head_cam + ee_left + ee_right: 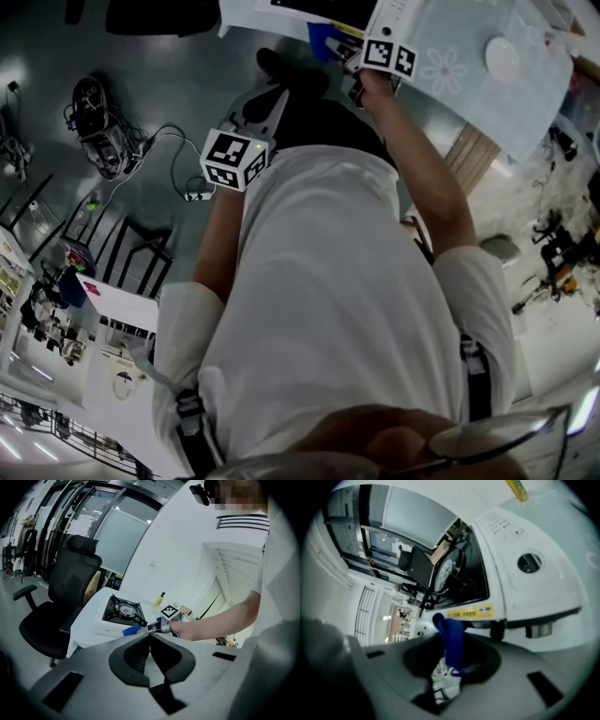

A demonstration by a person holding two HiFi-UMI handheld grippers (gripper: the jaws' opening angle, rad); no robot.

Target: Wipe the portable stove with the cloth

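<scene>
The left claw (pixel 150 638) is closed tight and holds nothing; it is well apart from the counter (pixel 86 623). At its 11 o'clock the stove (pixel 123 611) sits on the counter. The right claw (pixel 149 628) grips the blue cloth (pixel 452 637) between its jaws. The cloth is at the stove's front edge, at 5 o'clock from the burner (pixel 124 607); I cannot tell if it touches.

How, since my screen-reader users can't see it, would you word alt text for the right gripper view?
The right tool is shut on a folded blue cloth, held close to one edge of a white portable gas stove with a black burner top and a yellow label strip.
</scene>
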